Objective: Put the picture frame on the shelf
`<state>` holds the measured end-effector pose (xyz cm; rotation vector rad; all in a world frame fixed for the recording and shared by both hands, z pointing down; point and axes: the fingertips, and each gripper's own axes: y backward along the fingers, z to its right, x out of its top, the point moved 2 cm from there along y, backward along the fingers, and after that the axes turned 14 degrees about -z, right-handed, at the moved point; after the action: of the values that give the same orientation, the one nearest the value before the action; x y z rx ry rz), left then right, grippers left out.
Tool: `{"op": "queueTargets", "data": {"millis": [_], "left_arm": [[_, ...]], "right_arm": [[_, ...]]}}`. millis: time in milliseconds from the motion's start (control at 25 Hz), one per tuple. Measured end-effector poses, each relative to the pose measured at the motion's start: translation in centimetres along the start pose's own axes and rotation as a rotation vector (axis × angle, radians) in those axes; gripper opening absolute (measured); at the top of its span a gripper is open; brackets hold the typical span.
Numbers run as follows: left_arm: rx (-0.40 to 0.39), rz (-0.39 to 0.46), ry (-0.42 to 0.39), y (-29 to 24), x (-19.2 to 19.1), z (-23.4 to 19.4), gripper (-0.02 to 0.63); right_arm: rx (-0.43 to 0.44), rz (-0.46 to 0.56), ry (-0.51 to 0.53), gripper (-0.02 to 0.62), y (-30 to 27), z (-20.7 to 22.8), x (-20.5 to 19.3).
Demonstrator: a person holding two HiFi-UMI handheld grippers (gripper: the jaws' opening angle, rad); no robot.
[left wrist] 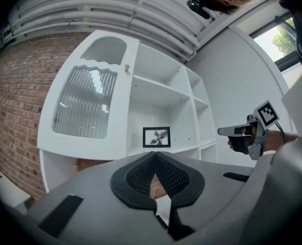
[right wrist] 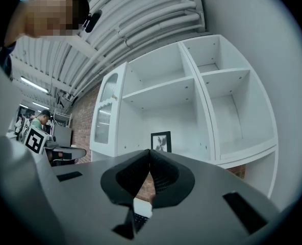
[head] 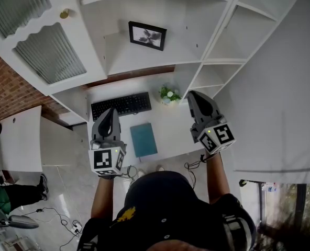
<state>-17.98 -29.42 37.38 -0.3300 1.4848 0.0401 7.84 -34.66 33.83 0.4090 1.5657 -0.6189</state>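
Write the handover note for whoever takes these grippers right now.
Left gripper: shut, empty.
Right gripper: shut, empty.
Picture frame: upright on the shelf above the desk, clear of both grippers.
Done: the frame is placed and let go.
Left: apparently nothing. The keyboard, teal notebook and small plant sit on the desk.

Head view above the person, steeply down on tall white shelf unit [head: 123, 56], both gripper views level, well back, facing same unit, all three sharing small black-framed picture [head: 147, 35].
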Motion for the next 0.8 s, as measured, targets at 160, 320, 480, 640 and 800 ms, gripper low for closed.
{"op": "queueTargets", "data": {"millis": [160, 320, 480, 640, 800], "left_arm": [[0.023, -0.008, -0.004, 0.5, -0.1, -1.0, 0.018], [0.026, -0.011, 0.009, 0.6, -0.4, -1.2, 0.018], [0.025, -0.017, 0.015, 0.7, -0.6, -1.3, 0.018], [0.032, -0.019, 0.018, 0.9, -0.7, -1.5, 0.018], [0.037, -0.018, 0.013, 1.1, -0.7, -1.5, 0.018]], "right_arm": [[-0.022, -0.029, 0.006, 0.006, 0.4, 0.2, -0.4], [-0.031, -0.041, 0.005, 0.006, 0.7, 0.3, -0.9], [-0.037, -0.051, 0.005, 0.006, 0.7, 0.4, -1.2], [-0.046, -0.057, 0.009, 0.006, 0.8, 0.5, -1.4], [-0.048, -0.057, 0.017, 0.006, 0.9, 0.4, -1.4]]}}
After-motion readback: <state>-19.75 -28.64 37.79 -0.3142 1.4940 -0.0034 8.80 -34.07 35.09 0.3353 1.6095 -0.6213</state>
